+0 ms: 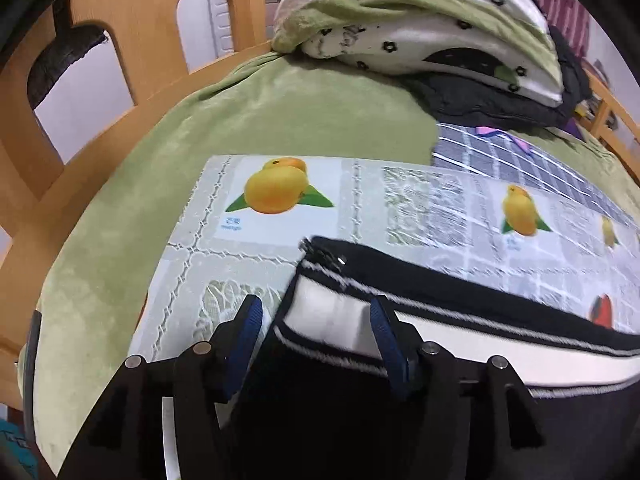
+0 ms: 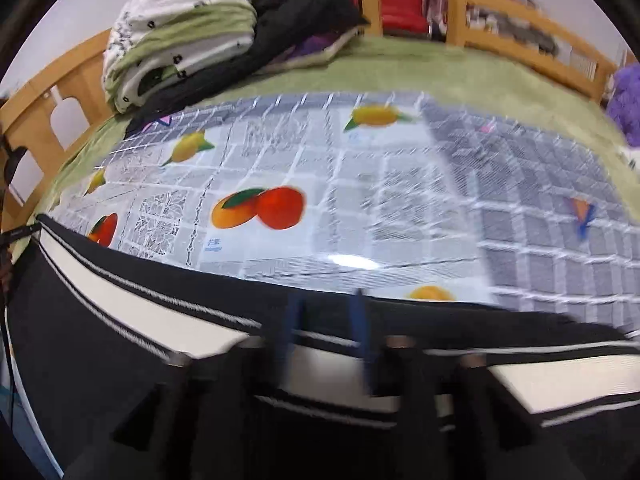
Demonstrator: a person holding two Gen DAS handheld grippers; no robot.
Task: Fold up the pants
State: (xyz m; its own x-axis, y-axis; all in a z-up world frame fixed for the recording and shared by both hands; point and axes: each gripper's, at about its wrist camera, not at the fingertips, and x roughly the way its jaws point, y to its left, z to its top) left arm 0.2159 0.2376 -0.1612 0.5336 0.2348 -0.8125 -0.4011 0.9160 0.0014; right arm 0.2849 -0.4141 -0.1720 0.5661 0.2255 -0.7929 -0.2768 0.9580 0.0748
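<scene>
Black striped pants (image 1: 460, 320) lie on the fruit-print cloth (image 1: 280, 200) covering the bed. Left tongs (image 1: 316, 316) gape over their corner; right tongs (image 2: 326, 312) stand parted, gripping nothing. A shallow pinch could drop one layer.

The pants (image 1: 440, 292) are black with a broad white side band edged by thin white stripes. They lie flat along the bed's near edge, on a fruit-print mat (image 1: 280, 200).
</scene>
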